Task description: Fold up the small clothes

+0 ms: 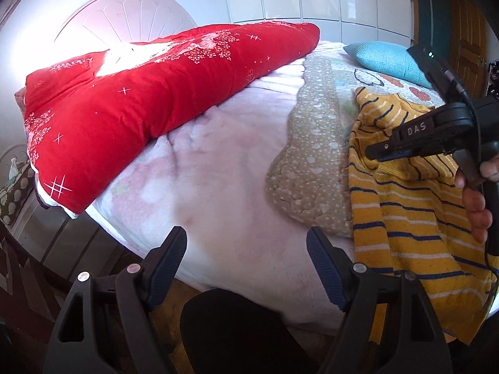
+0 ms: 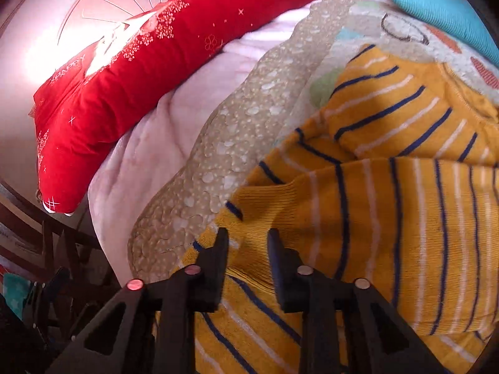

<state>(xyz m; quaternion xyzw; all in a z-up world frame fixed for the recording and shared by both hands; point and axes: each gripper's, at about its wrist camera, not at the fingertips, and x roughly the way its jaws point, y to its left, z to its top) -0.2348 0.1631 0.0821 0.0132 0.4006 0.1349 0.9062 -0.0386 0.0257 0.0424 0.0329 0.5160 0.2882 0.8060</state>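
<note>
The striped sweater [image 2: 389,218] is seen at the right of both frames, partly folded with more folds judged left, while the right gripper [image 2: 248,240] is held part-open over its ribbed edge, gripping nothing, and the left gripper [image 1: 246,243] is held wide open, empty.

A mustard sweater [image 2: 389,205] with navy and white stripes lies partly folded, sleeve across its body.

Both grippers are black plastic: the left gripper [image 1: 246,243] has ribbed dark-blue pads, silver screws; the right gripper [image 1: 379,153] bears white "DAS" lettering, a black cable
</note>
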